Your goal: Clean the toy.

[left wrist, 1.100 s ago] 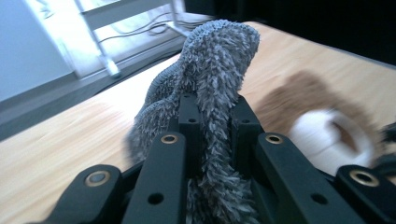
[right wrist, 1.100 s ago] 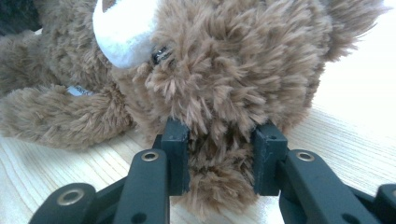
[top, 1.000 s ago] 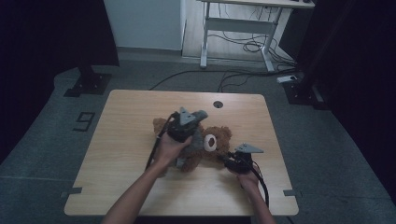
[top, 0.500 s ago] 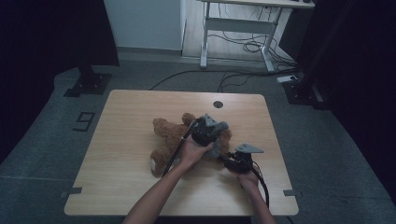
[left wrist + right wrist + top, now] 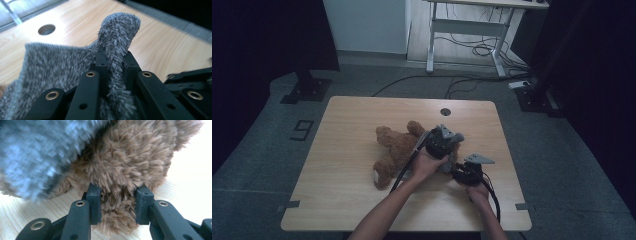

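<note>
A pale wooden desk [image 5: 362, 200] stands on grey floor [image 5: 257, 165]. Behind it, a white-framed table [image 5: 462, 22] and loose cables [image 5: 472, 50]. Dim light, dark sides.

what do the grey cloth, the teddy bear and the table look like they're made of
Grey cloth: looks like terry or microfibre, matte, with short fuzzy loops and a stitched edge.
Teddy bear: brown plush, probably synthetic fur, with long shaggy fibres that give between the jaws.
Table: light wood or wood-look laminate, smooth, with straight grain lines; which of the two cannot be told.
</note>
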Motion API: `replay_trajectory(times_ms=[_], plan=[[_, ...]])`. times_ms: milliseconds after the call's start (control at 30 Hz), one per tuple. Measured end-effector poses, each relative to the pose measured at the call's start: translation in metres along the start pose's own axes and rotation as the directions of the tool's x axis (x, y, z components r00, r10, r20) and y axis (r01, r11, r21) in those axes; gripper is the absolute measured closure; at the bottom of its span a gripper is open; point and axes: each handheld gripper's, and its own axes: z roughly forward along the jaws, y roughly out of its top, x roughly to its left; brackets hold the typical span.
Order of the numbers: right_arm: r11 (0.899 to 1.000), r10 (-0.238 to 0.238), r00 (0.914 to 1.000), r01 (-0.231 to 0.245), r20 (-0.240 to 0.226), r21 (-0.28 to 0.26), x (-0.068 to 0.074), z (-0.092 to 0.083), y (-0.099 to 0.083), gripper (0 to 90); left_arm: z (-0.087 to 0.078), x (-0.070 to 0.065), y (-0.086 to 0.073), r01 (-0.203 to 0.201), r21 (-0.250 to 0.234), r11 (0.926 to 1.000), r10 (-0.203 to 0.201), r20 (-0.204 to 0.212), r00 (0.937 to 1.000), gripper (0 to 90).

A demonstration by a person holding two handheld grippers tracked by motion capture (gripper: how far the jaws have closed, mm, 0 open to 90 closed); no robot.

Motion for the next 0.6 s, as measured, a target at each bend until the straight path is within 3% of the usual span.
replay_trajectory(times_ms=[133,200,267,367,500,600], plan=[[1.000,0.010,1.0000,-0.010,0.002,-0.002,0.000,0.001,0.000,64.6,-0.004,0.008,-0.003,0.007,-0.003,1.0000,-0.007,-0.011,0.9999,78.5],[1.000,0.011,0.9999,-0.011,0.004,-0.002,0.000,0.001,0.000,64.6,-0.009,0.017,-0.005,0.013,-0.008,0.9999,-0.013,-0.049,0.9987,78.4],[1.000,0.013,0.9999,-0.013,0.004,-0.002,0.000,0.001,0.000,64.7,-0.014,0.031,-0.011,0.058,-0.009,0.9983,-0.059,-0.059,0.9965,78.4],[1.000,0.015,0.9999,-0.015,0.005,-0.003,0.000,0.001,0.000,64.7,-0.019,0.049,-0.021,0.086,0.016,0.9962,-0.084,-0.095,0.9919,78.5],[1.000,0.010,0.9999,-0.010,0.009,-0.003,0.000,0.002,0.000,64.7,-0.031,0.070,-0.038,0.148,-0.017,0.9888,-0.149,-0.063,0.9869,78.6],[1.000,0.009,0.9999,-0.009,0.015,-0.004,0.001,0.002,0.000,64.7,-0.044,0.078,-0.040,0.153,-0.041,0.9874,-0.156,-0.080,0.9846,78.7]])
